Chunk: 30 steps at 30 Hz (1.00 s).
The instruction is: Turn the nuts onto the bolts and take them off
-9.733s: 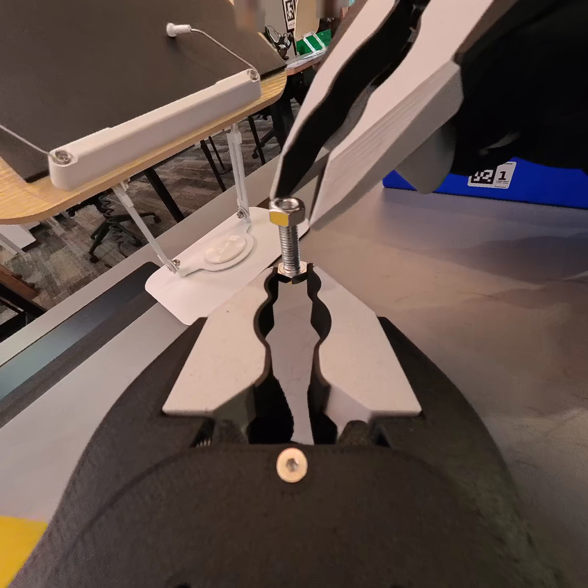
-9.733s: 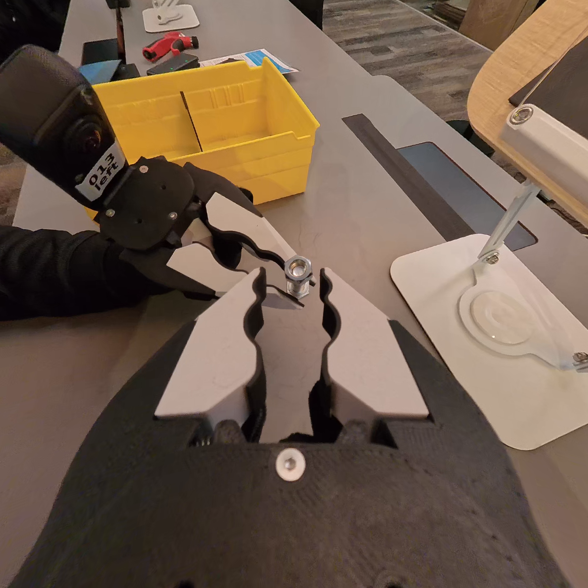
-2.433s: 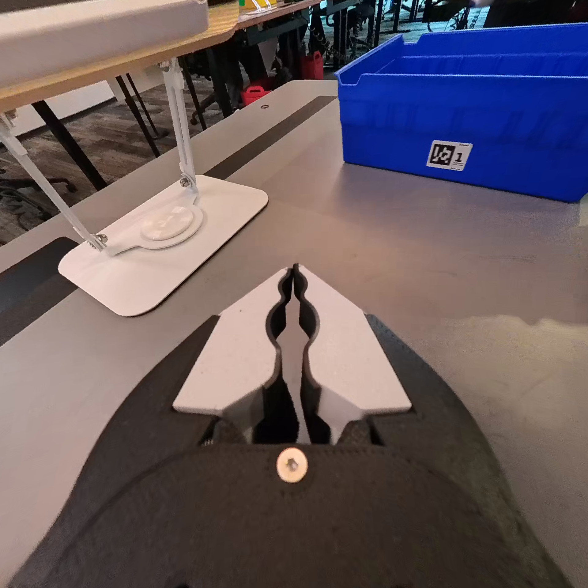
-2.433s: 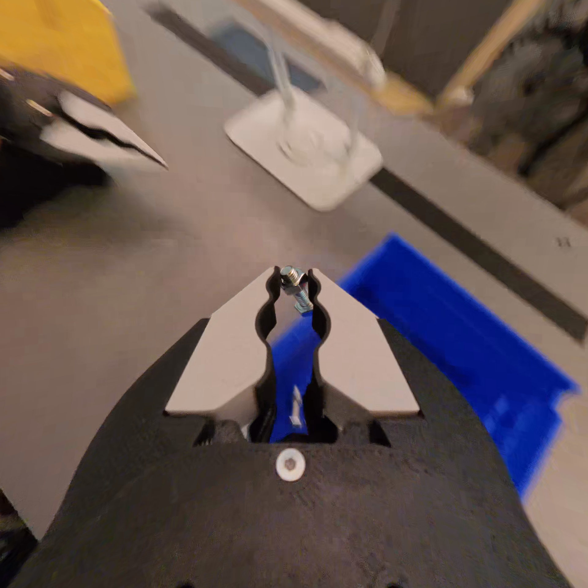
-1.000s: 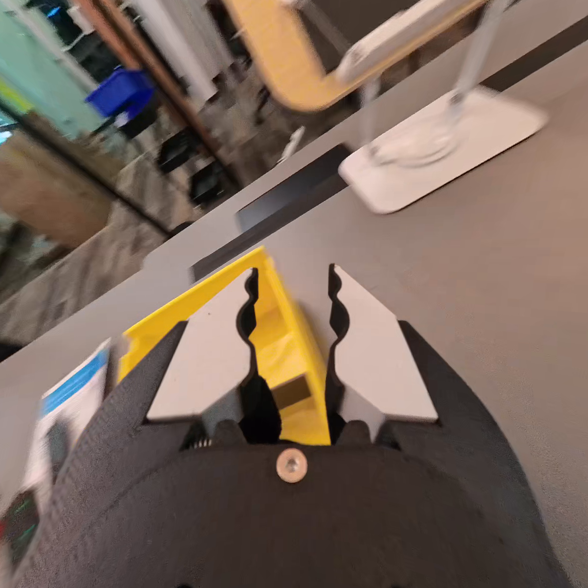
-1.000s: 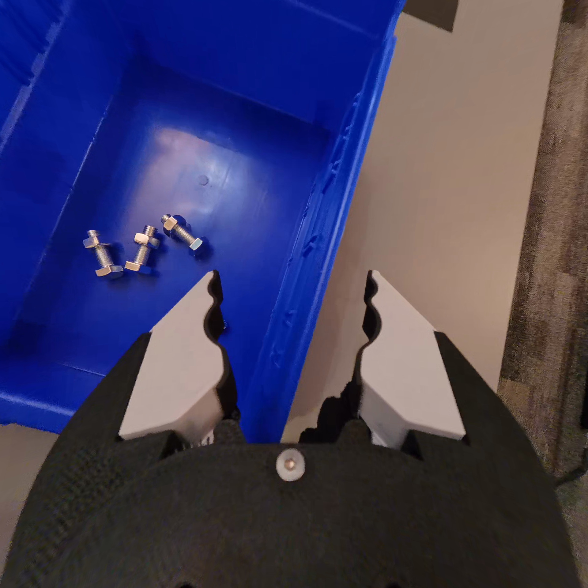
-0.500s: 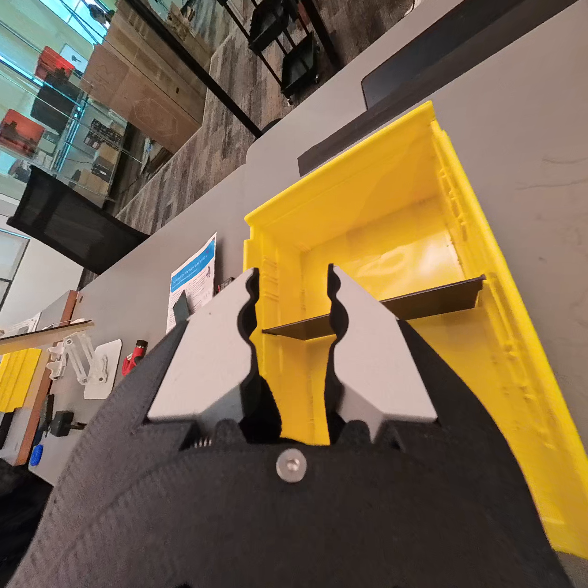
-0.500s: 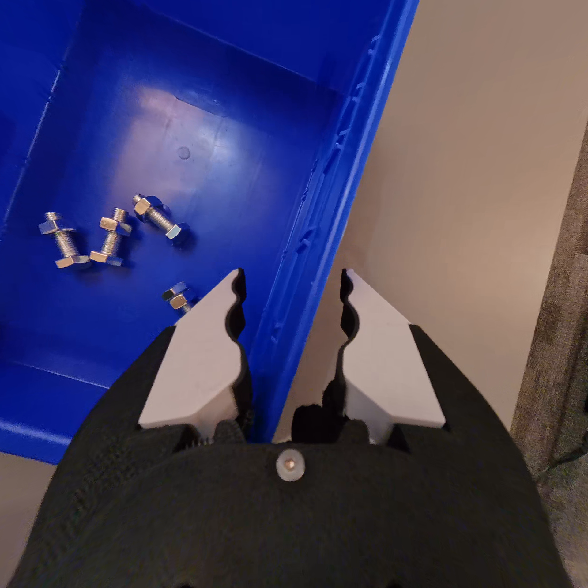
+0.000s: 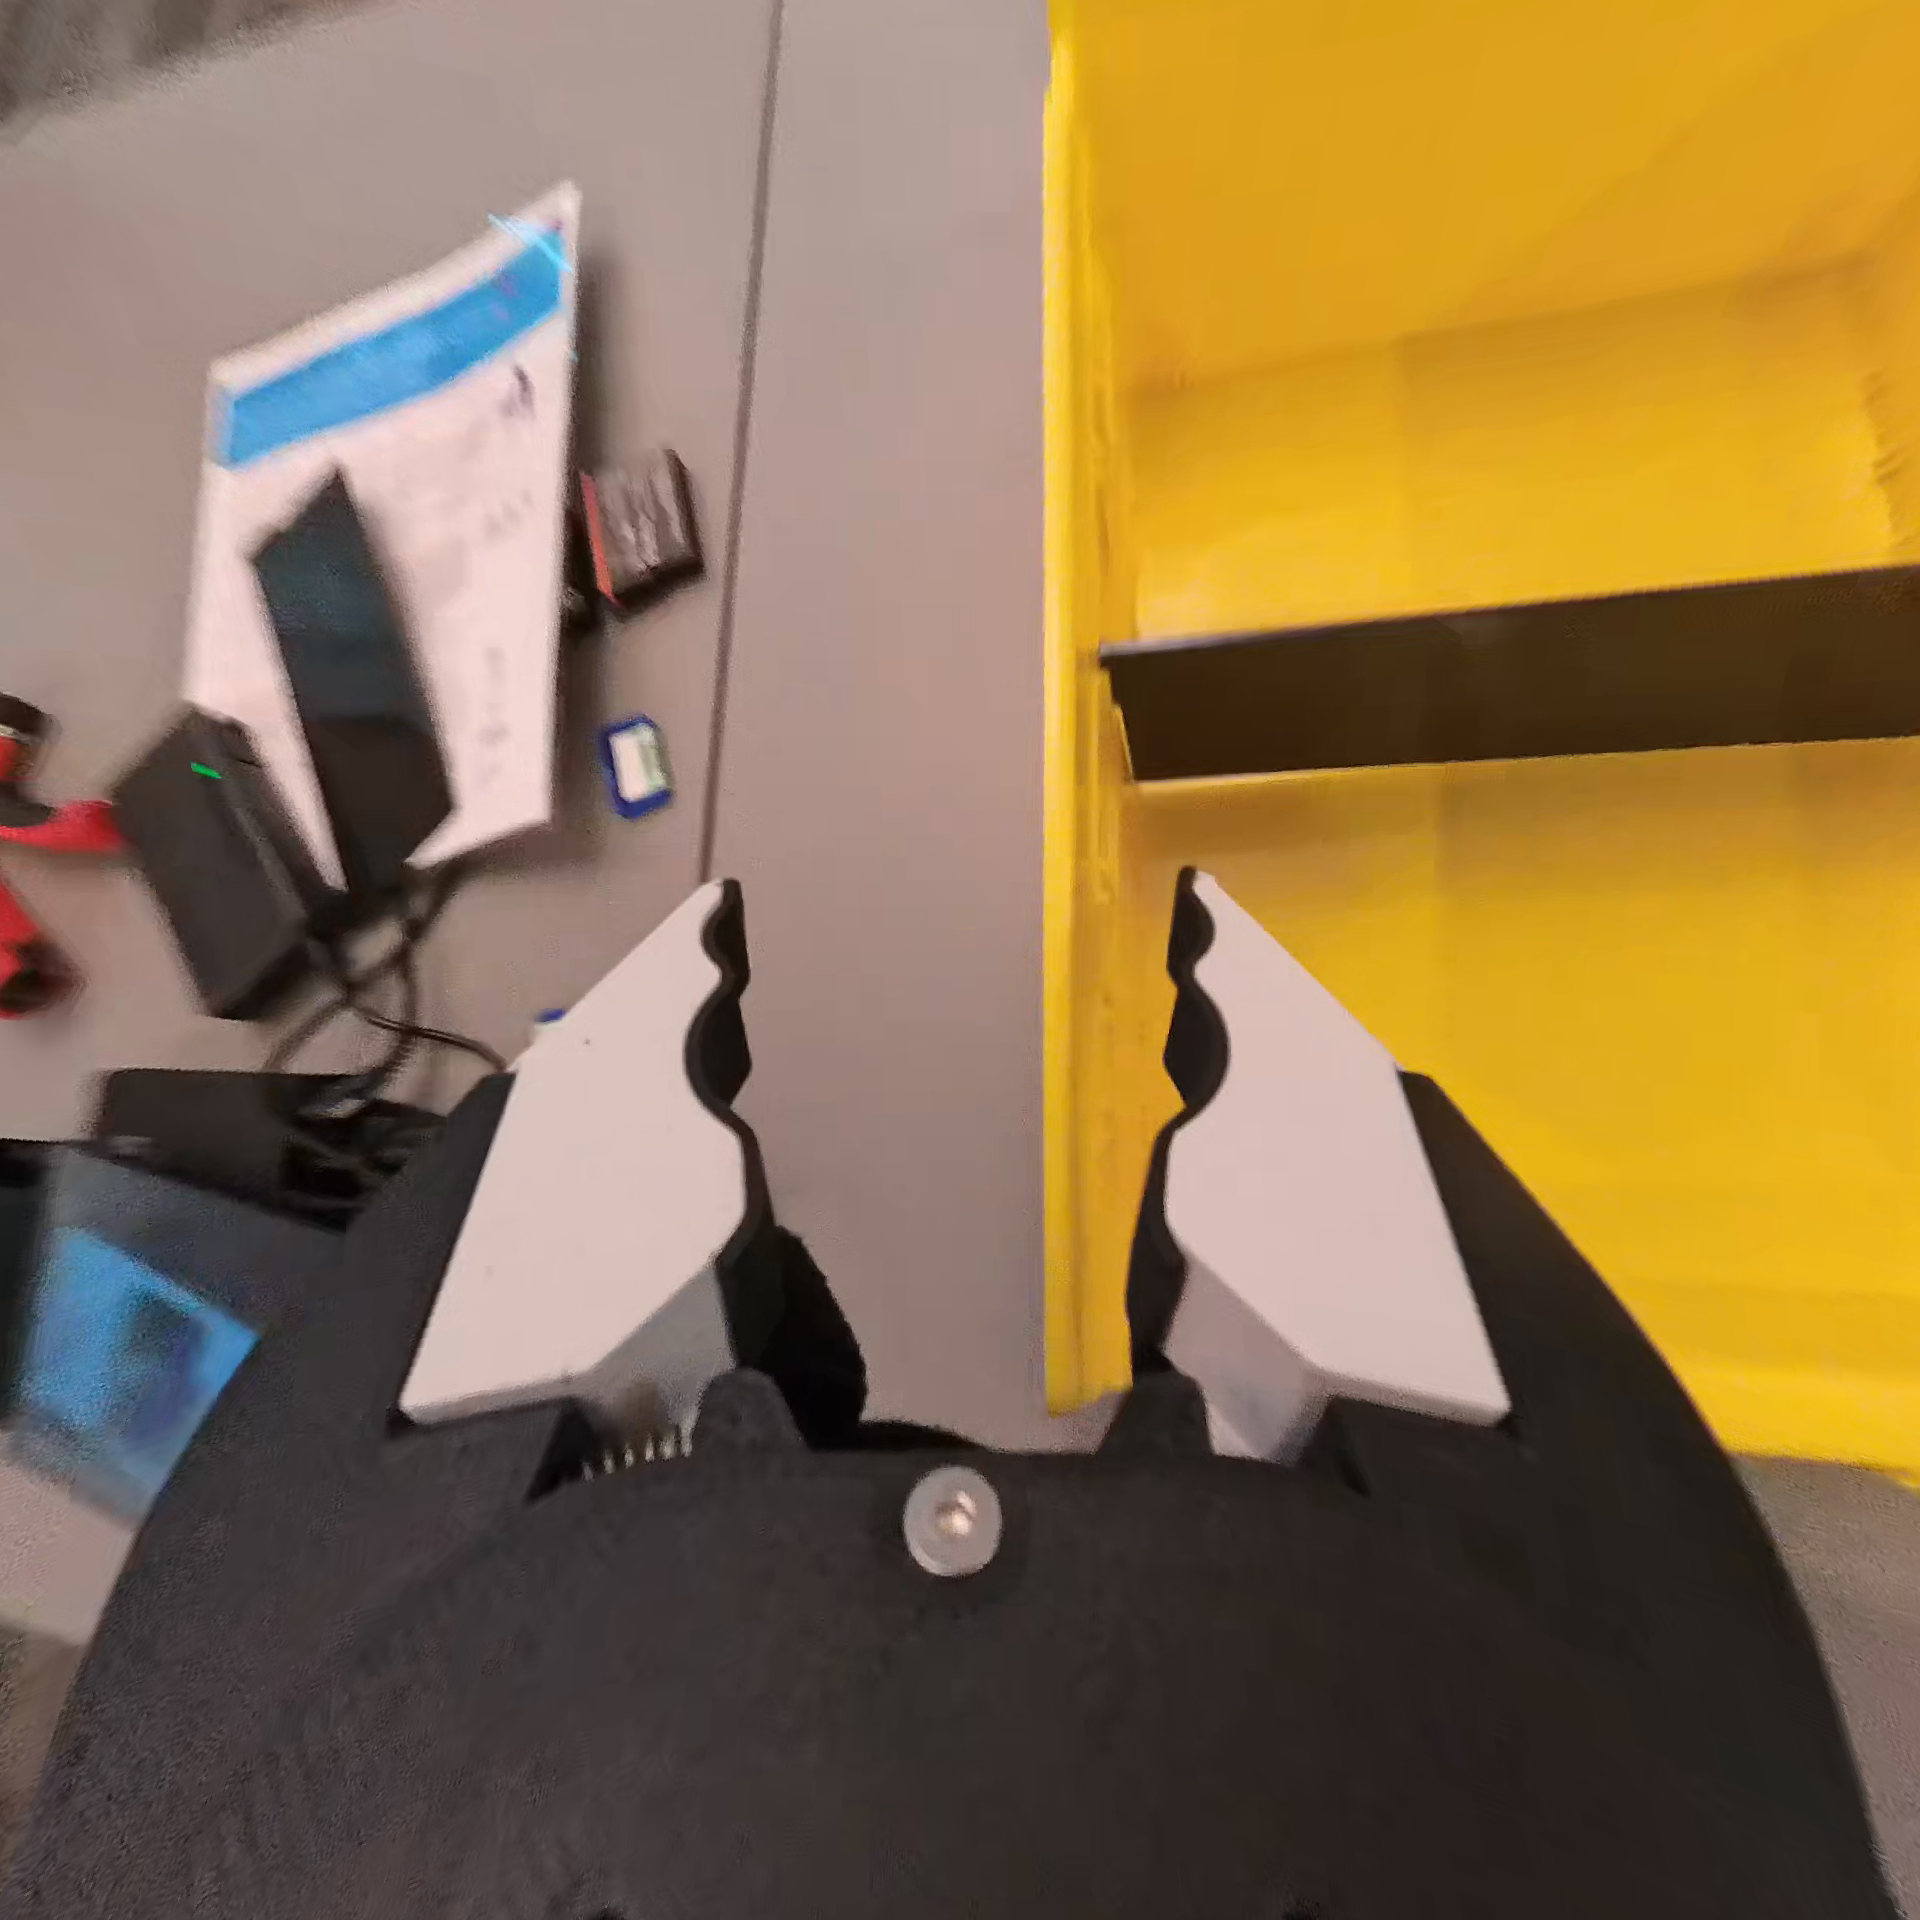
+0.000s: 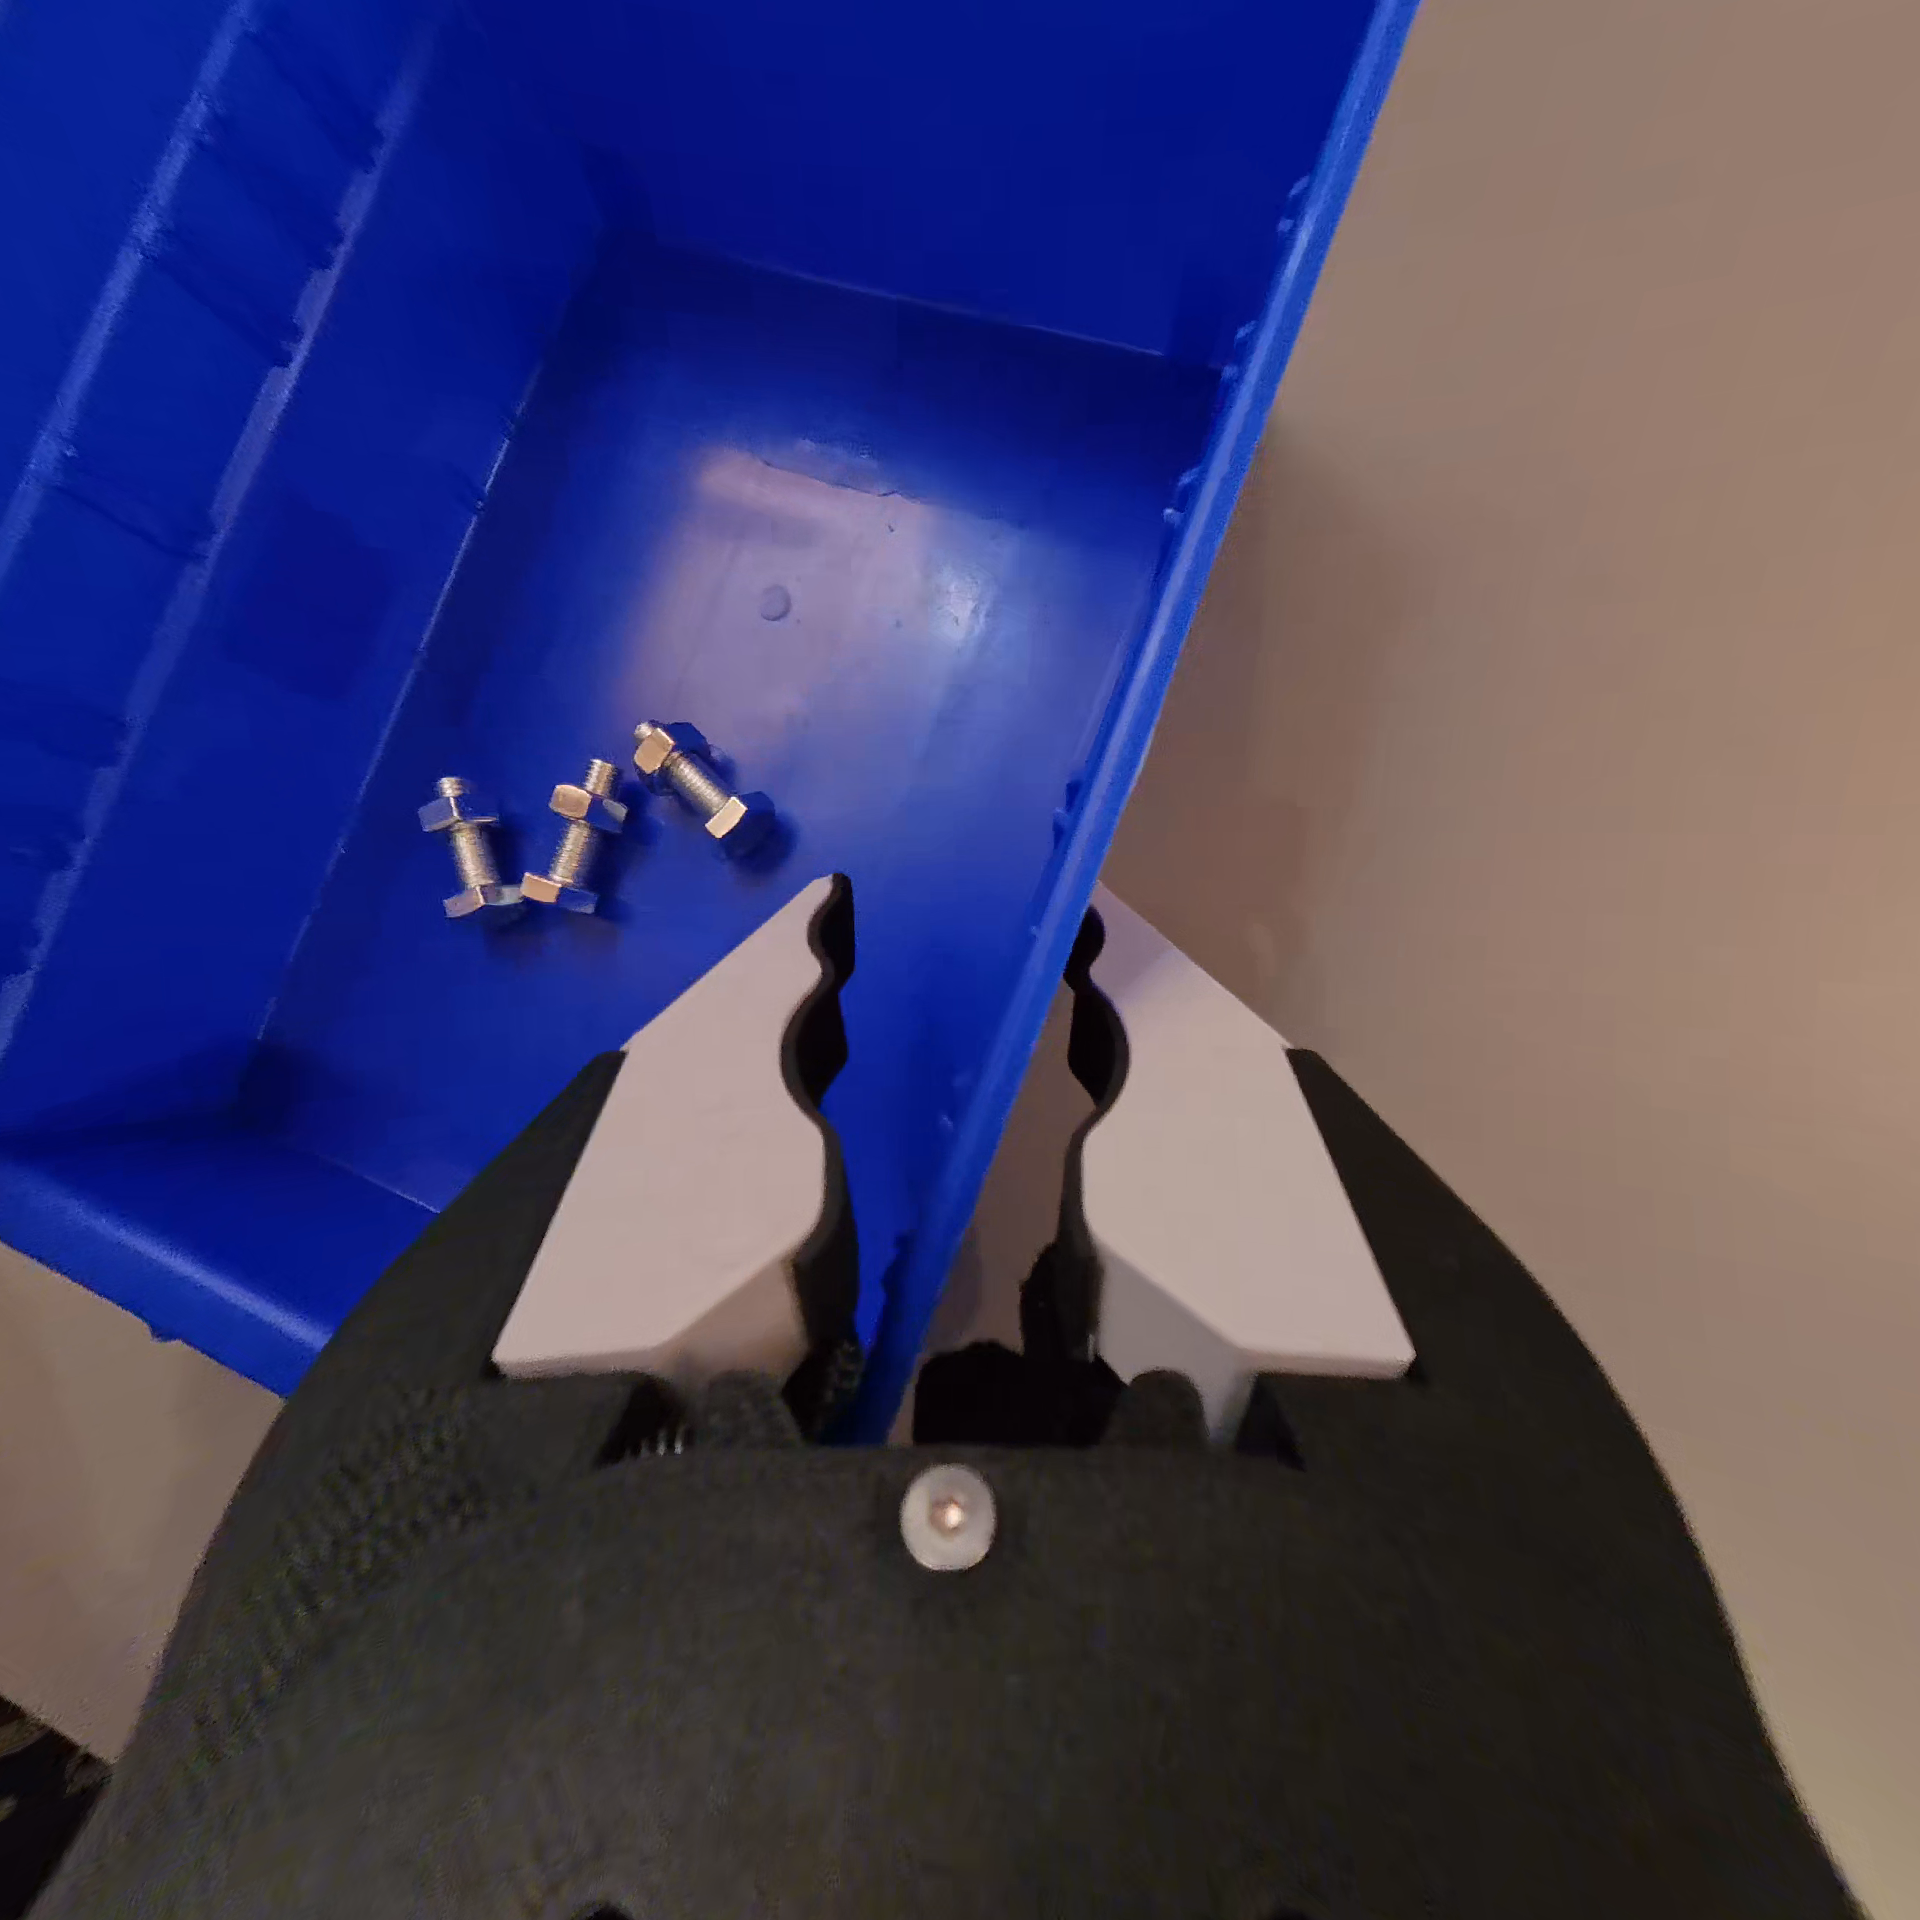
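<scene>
In the right wrist view my right gripper (image 10: 961,899) is open and empty, and straddles the right wall of a blue bin (image 10: 1148,675). Three silver bolts, each with a nut on it, lie on the bin floor left of my fingertips: one (image 10: 468,847), a second (image 10: 577,836) and a third (image 10: 701,790). In the left wrist view my left gripper (image 9: 956,894) is open and empty above the left wall of a yellow bin (image 9: 1081,623) with a black divider (image 9: 1507,675). No nut or bolt shows in the part of the yellow bin that I see.
The bins stand on a grey table (image 9: 883,520). Left of the yellow bin lie a paper sheet (image 9: 416,416), a dark phone (image 9: 348,686), a black charger with cables (image 9: 208,842), a small blue card (image 9: 636,764) and a red tool (image 9: 31,883).
My right gripper carried the bolt with its nut to the blue bin and let it go, then narrowed its jaws. My left gripper swung to the yellow bin and opened wider.
</scene>
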### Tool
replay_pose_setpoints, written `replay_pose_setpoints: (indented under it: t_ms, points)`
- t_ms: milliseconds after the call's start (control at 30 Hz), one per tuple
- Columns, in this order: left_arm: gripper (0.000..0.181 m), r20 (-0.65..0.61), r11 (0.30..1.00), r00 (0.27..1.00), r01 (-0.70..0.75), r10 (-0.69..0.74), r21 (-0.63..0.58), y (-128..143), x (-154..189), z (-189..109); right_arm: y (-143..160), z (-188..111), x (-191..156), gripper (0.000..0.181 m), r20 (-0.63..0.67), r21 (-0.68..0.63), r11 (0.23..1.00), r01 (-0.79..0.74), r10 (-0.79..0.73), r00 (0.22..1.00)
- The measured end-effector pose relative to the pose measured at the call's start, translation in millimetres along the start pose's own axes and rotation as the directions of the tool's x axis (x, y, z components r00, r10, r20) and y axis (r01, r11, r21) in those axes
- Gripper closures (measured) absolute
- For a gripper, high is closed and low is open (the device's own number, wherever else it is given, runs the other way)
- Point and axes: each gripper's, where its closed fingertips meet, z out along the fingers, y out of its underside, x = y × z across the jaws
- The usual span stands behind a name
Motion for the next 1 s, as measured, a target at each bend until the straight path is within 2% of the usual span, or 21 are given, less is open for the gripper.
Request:
replay_pose_setpoints:
  t_ms: [100, 200, 267, 333, 367, 467, 633, 733, 867, 1000]
  points:
    - [0.106, -0.158, 0.996, 0.983, 0.082, -0.088, -0.046, 22.4, 13.8, 16.5, -3.4, 6.7, -20.8, 0.142, 0.028, -0.008, 1.0, 0.026, -0.026, 0.999]
    - [0.125, -0.295, 0.986, 0.944, 0.121, -0.15, -0.113, 41.2, 34.8, 30.5, -6.8, 12.2, -46.4, 0.134, 0.09, -0.007, 1.0, 0.025, -0.024, 0.996]
    - [0.135, -0.381, 0.982, 0.905, 0.173, -0.19, -0.078, 35.1, 44.2, 28.8, -8.9, 15.6, -64.8, 0.127, 0.134, -0.005, 1.0, 0.024, -0.023, 0.991]
    - [0.147, -0.442, 0.979, 0.873, 0.183, -0.206, -0.094, 34.2, 53.4, 26.2, -10.8, 18.7, -81.8, 0.12, 0.171, -0.002, 1.0, 0.02, -0.019, 0.985]
    - [0.155, -0.446, 0.98, 0.872, 0.187, -0.201, -0.075, 31.7, 55.4, 25.8, -12.1, 20.2, -89.1, 0.119, 0.184, 0.001, 1.0, 0.014, -0.014, 0.983]
    - [0.158, -0.393, 0.981, 0.899, 0.182, -0.195, -0.071, 32.0, 52.0, 27.7, -14.5, 24.0, -109.5, 0.115, 0.217, -0.003, 1.0, 0.006, -0.005, 0.976]
    - [0.162, -0.42, 0.975, 0.883, 0.221, -0.208, -0.017, 32.3, 52.3, 18.8, -18.0, 32.4, -147.4, 0.111, 0.269, -0.007, 1.0, -0.006, 0.007, 0.963]
    - [0.162, -0.405, 0.957, 0.885, 0.283, -0.231, 0.072, 27.4, 47.0, 7.1, -21.2, 38.5, -170.6, 0.107, 0.284, 0.01, 1.0, -0.009, 0.006, 0.959]
    - [0.162, -0.417, 0.903, 0.864, 0.386, -0.283, 0.188, 12.5, 36.2, -15.6, -29.7, 47.8, -201.6, 0.11, 0.336, 0.025, 0.998, -0.06, 0.048, 0.941]
    - [0.162, -0.438, 0.871, 0.859, 0.408, -0.265, 0.273, -9.3, 25.4, -36.9, -38.6, 58.3, -238.7, 0.106, 0.387, 0.041, 0.992, -0.117, 0.092, 0.918]
